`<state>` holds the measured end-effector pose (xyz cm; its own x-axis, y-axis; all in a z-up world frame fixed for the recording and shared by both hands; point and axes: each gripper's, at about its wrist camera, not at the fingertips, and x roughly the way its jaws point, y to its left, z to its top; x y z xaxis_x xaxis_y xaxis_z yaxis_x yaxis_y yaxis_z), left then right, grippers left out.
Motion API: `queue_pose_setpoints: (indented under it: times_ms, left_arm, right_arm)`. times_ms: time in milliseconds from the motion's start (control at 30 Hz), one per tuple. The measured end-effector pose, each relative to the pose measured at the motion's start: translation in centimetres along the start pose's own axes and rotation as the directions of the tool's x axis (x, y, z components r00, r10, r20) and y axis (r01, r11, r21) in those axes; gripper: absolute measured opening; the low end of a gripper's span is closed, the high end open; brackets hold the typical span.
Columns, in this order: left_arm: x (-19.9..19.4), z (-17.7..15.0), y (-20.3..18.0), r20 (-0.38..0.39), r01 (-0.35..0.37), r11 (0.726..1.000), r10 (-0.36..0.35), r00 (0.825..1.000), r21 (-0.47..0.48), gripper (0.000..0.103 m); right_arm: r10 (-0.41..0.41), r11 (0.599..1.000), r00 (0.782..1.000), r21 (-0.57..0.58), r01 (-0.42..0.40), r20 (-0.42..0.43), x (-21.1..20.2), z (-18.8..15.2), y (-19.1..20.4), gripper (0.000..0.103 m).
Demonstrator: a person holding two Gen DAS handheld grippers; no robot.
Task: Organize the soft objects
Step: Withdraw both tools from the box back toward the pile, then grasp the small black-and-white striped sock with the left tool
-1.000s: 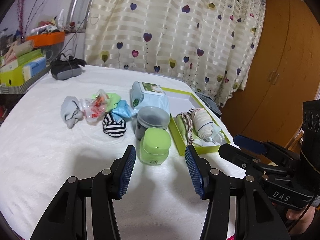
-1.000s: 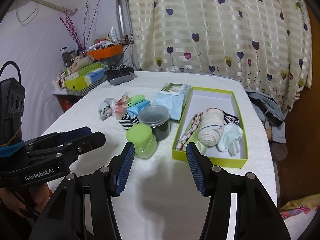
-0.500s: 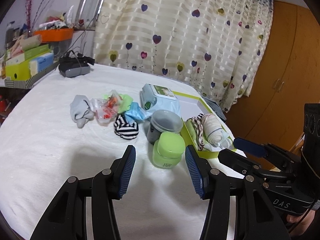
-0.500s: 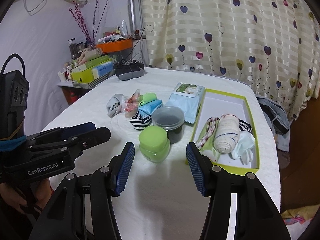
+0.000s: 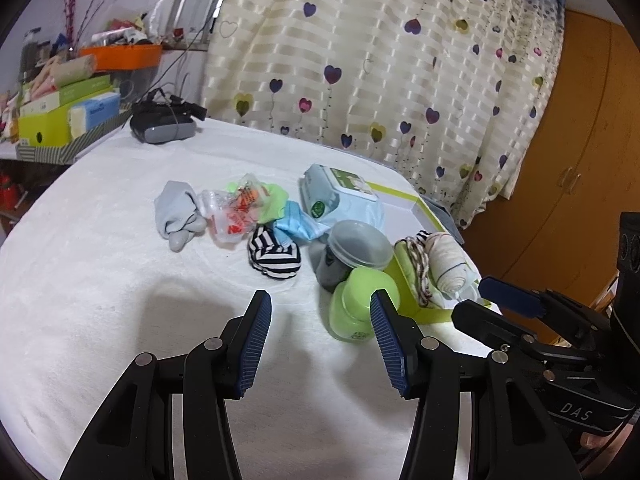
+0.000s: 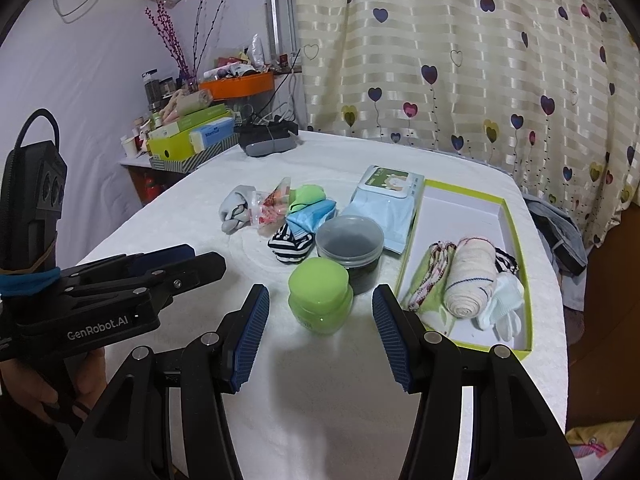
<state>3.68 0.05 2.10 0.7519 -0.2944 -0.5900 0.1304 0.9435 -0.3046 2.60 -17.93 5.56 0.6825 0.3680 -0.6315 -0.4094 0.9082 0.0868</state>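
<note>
**Soft things waiting on a white-covered desk**

A heart-patterned curtain [image 6: 460,72] is hanging behind a desk [image 6: 320,400] that is wearing a white fleecy cover. Along its right side a lime-edged box [image 6: 516,240] is lying open, and it is holding a rolled cream sock [image 6: 468,280], a folded green cloth [image 6: 432,284], a white glove [image 6: 504,304] and a striped piece partly hidden behind the roll.

Left of the box a loose pile is sitting on the cover: a grey sock [image 5: 176,212], a crinkled plastic packet [image 5: 232,216], a green sock [image 6: 308,194], a light blue cloth [image 6: 312,216] and a black-and-white striped sock [image 5: 274,256]. A pack of wet wipes [image 6: 388,196] is lying just beside the box's left wall. In front of it a dark lidded tub [image 6: 350,240] is standing, with a green jar [image 6: 320,296] touching it on the near side.

The left hand-held gripper [image 5: 320,340] is hovering above the bare cover with its jaws apart and nothing between them; the striped sock is lying beyond its tips. The right hand-held gripper [image 6: 320,336] is also standing open and empty, with the green jar just ahead between the lines of its fingers, untouched.
</note>
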Motion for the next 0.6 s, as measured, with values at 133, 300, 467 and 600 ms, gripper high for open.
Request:
queue_pose_setpoints:
  times_ms: [133, 300, 467, 600]
  left_arm:
    - [0.9, 0.3, 0.4, -0.013, -0.007, 1.000, 0.007, 1.000, -0.010, 0.051]
    - [2.1, 0.8, 0.9, -0.028, -0.016, 1.000, 0.015, 1.000, -0.022, 0.051]
    - [3.8, 1.6, 1.5, -0.046, -0.027, 0.999, 0.025, 0.999, -0.035, 0.051]
    - [5.8, 2.3, 2.0, -0.070, -0.049, 0.998, 0.046, 0.996, -0.041, 0.051]
  right_arm:
    - [0.001, 1.000, 1.000, 0.001, -0.001, -0.001, 0.2, 0.1, -0.1, 0.055]
    - [0.002, 1.000, 1.000, 0.007, -0.002, -0.010, 0.9, 0.3, -0.4, 0.055]
    - [0.007, 1.000, 1.000, 0.014, -0.006, -0.017, 1.8, 0.8, -1.2, 0.055]
    - [0.010, 1.000, 1.000, 0.021, -0.009, -0.019, 2.4, 1.1, -1.9, 0.055]
